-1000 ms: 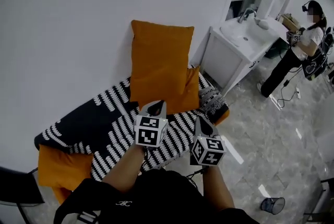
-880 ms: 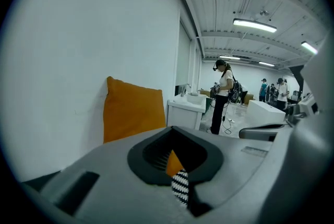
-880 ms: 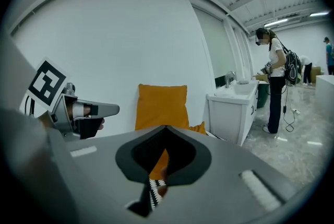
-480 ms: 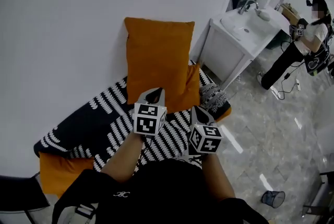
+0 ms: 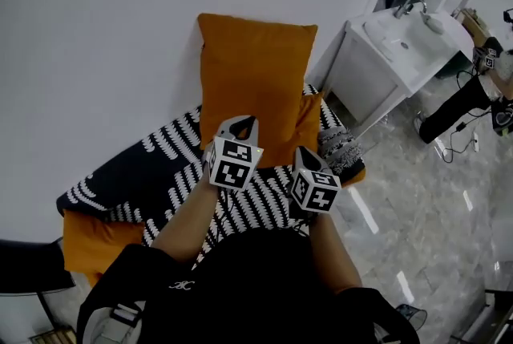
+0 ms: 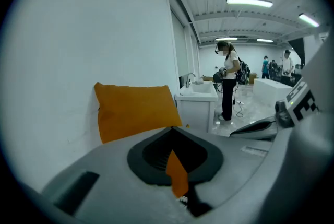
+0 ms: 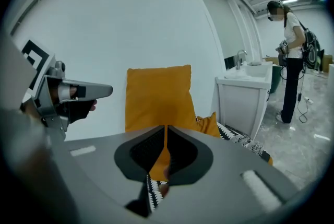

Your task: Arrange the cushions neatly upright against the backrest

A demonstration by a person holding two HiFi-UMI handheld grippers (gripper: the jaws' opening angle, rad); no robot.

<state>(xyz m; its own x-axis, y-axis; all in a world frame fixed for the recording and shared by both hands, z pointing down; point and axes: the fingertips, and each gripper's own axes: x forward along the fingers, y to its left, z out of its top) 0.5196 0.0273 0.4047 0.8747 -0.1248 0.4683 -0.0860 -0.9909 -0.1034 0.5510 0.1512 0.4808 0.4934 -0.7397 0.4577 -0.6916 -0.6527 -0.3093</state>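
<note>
A tall orange cushion [image 5: 256,78] stands upright against the white wall, also in the left gripper view [image 6: 133,108] and the right gripper view [image 7: 156,100]. A smaller orange cushion [image 5: 309,122] leans at its lower right [image 7: 211,125]. Both rest on a sofa under a black-and-white striped cover [image 5: 136,174]. My left gripper [image 5: 240,123] hovers before the tall cushion's lower edge, shut and empty [image 6: 172,128]. My right gripper [image 5: 303,151] hangs beside it, jaws opening to a narrow slit with nothing between them [image 7: 166,126].
A grey patterned cushion [image 5: 341,150] lies at the sofa's right end. Orange padding [image 5: 92,242] shows under the cover at the left. A white sink cabinet [image 5: 385,54] stands right of the sofa, with a person [image 5: 473,90] beyond it. A black chair [image 5: 28,270] is at bottom left.
Both grippers have moved up towards the tall cushion, and the left one now overlaps its lower edge. The head view has swung a little to the left.
</note>
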